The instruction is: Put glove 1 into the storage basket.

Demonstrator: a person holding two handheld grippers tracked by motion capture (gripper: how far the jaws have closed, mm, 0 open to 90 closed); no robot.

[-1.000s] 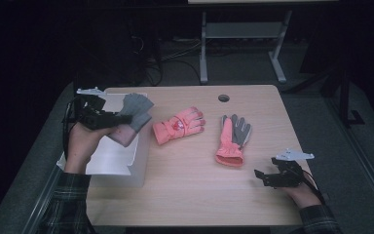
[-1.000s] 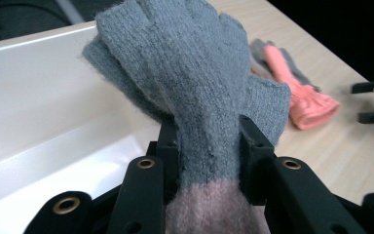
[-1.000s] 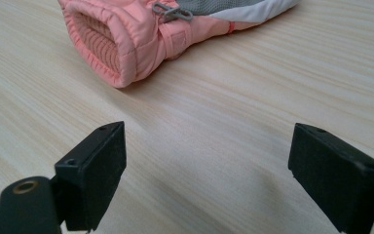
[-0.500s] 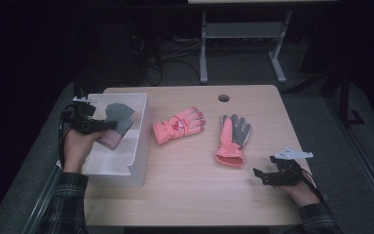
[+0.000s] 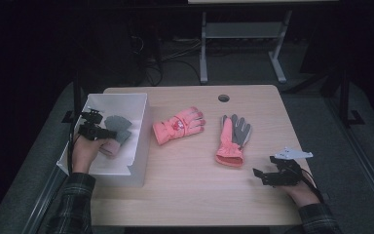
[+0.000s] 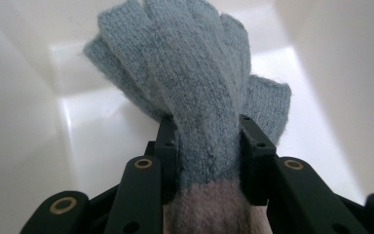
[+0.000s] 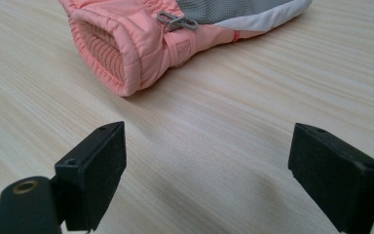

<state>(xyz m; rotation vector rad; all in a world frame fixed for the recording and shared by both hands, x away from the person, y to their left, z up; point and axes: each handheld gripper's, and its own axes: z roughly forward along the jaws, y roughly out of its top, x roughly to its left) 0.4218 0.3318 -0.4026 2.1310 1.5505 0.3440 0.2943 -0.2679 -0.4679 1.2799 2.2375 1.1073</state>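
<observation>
2 pink gloves (image 5: 178,125) wait on the counter (image 5: 185,195); the left tool (image 5: 108,132), lowered into the white bin (image 5: 139,141), grasps the knit glove (image 6: 190,83), jaws just easing; right tool (image 5: 260,174) released.

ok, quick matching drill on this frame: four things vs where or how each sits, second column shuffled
Things:
1. grey knit glove
2. left gripper
3. right gripper
4. pink glove, grey palm up

States:
A. jaws open, nothing between them
B. lying on the table
C. inside the white bin
D. clamped on knit fabric

Pairs: 1-C, 2-D, 3-A, 4-B
</observation>
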